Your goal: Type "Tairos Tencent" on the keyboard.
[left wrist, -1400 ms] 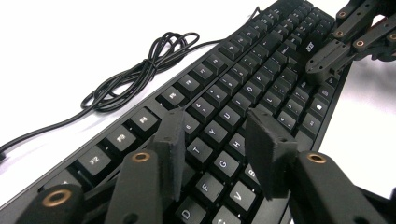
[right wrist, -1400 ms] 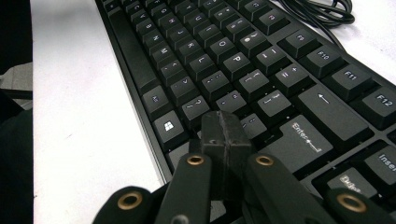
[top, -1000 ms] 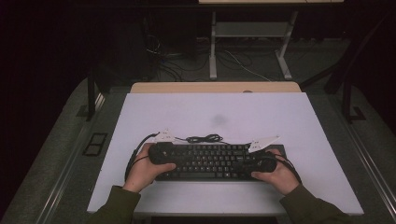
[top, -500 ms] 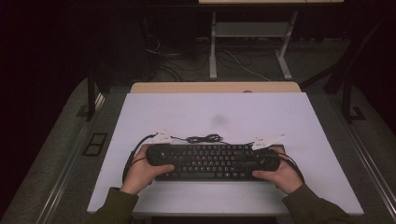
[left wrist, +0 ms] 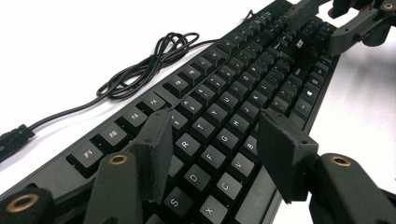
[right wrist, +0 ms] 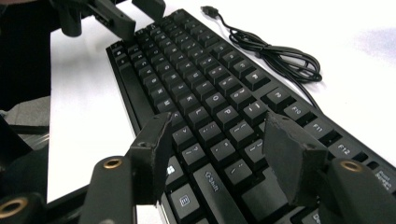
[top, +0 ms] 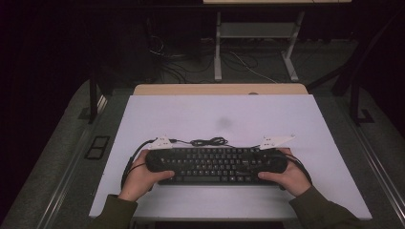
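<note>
A black keyboard (top: 215, 164) lies flat near the front edge of the white tabletop, its black cable (top: 210, 141) coiled just behind it. My left gripper (top: 155, 160) is at the keyboard's left end and my right gripper (top: 274, 162) at its right end, each in a hand. In the left gripper view the left gripper (left wrist: 215, 126) hovers open over the letter keys (left wrist: 219, 121). The right gripper (right wrist: 217, 128) is open above the keys (right wrist: 219, 116) near the shift key. Both pairs of jaws have just been opening, the right one widely. Neither pair of pads presses on anything.
The white tabletop (top: 215, 109) stretches away behind the keyboard, with a wooden strip (top: 219, 89) along its far edge. Dark floor, cables and a metal desk frame (top: 258, 43) lie beyond. The cable's plug (right wrist: 208, 9) rests loose on the table.
Both hands stay at the keyboard's ends. The white plate on the right gripper sits slightly higher and farther right than a second ago.
</note>
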Motion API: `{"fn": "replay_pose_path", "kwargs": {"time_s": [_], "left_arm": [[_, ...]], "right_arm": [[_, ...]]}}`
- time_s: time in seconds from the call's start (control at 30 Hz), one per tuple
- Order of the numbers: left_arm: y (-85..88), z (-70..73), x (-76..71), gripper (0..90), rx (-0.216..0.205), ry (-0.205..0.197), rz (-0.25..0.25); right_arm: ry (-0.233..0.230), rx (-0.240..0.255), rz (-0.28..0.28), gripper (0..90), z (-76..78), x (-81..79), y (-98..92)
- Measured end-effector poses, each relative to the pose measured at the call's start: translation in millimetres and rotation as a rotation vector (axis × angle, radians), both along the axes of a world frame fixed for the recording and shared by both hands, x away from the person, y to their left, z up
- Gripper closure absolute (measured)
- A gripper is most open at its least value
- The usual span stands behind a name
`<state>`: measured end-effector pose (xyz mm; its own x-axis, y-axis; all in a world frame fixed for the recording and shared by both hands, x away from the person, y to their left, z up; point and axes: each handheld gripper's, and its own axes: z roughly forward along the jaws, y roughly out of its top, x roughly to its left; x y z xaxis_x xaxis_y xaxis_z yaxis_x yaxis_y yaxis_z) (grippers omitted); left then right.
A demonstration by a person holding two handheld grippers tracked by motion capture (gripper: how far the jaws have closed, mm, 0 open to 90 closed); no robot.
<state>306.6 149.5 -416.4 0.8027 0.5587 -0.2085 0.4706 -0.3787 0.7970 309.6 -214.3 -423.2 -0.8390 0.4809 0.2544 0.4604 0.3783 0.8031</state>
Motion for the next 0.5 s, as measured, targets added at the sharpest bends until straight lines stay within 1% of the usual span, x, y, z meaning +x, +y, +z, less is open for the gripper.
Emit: {"fn": "replay_pose_path", "kwargs": {"time_s": [0.13,0.23,0.5], "left_arm": [[1.4,-0.8,-1.8,44.3,-0.001,-0.002,-0.003],[2.7,-1.1,-2.8,44.8,0.002,-0.014,-0.001],[8.5,-1.7,-3.7,54.0,0.014,-0.023,0.015]], "right_arm": [[0.004,0.013,-0.003,41.8,2.3,3.1,1.1],[0.004,0.024,-0.006,41.4,3.2,6.5,3.2],[0.001,0.037,0.002,41.1,4.1,15.4,13.3]]}}
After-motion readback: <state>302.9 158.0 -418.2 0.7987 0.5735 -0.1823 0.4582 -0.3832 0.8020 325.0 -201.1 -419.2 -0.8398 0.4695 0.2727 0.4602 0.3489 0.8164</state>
